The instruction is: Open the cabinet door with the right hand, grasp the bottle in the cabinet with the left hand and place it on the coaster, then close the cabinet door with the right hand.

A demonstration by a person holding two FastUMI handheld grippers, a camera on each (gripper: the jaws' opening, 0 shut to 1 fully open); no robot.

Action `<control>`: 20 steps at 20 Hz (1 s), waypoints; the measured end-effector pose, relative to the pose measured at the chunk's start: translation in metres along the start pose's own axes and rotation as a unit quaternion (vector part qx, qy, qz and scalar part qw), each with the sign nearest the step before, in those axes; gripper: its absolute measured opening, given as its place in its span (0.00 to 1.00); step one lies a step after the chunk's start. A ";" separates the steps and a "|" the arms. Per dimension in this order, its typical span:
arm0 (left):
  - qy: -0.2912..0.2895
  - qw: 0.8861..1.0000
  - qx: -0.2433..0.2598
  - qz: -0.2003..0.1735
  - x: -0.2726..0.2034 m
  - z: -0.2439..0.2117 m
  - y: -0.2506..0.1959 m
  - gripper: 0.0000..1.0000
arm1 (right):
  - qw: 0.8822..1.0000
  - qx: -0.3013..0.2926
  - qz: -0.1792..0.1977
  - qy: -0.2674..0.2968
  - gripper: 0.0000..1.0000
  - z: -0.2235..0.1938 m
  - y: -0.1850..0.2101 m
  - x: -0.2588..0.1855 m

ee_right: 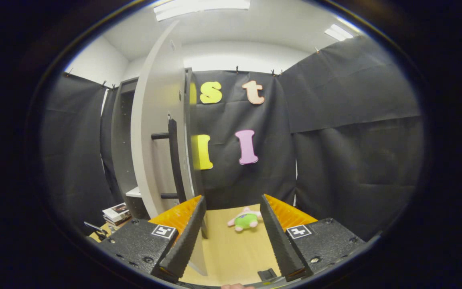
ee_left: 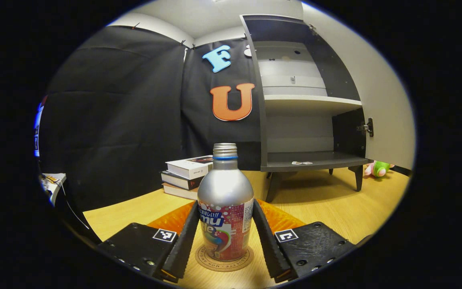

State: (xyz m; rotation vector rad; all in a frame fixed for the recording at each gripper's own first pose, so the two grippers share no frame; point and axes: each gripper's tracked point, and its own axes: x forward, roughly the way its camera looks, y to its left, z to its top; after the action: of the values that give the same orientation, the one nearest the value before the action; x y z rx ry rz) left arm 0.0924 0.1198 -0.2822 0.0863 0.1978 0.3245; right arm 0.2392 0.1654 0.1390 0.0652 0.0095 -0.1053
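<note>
Left tongs (ee_left: 225, 237) sit either side of the bottle (ee_left: 225, 208); can't tell if both fingers touch it. Bottle upright on coaster (ee_left: 223, 263) on tabletop (ee_left: 335, 208). Behind: books (ee_left: 187, 172) stacked left, cabinet (ee_left: 307, 104) w/ door open. Right tongs (ee_right: 231, 237) open, nothing between, near cabinet door (ee_right: 157, 136) & its handle (ee_right: 173, 160). Plush toy (ee_right: 246, 219) lies beyond on tabletop.

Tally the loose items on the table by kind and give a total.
Bottle: 1
Coaster: 1
Books: 3, stacked
Plush toy: 1
Total: 6
</note>
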 end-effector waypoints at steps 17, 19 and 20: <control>-0.019 0.999 -0.007 -0.031 -0.015 0.039 -0.004 0.93 | 1.000 0.024 0.002 0.012 0.86 -0.019 -0.007 0.006; -0.038 0.999 0.002 -0.029 -0.019 0.066 -0.001 0.94 | 0.999 0.030 0.006 0.015 0.86 -0.023 -0.008 0.008; -0.049 0.998 0.001 -0.035 -0.021 0.084 -0.004 0.94 | 0.999 0.029 0.014 0.019 0.86 -0.025 -0.007 0.011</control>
State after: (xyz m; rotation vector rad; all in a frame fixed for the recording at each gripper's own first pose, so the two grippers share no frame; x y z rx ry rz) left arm 0.0910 0.1051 -0.1969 0.0976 0.1035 0.2490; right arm 0.2488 0.1590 0.1132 0.1257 0.0430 -0.0770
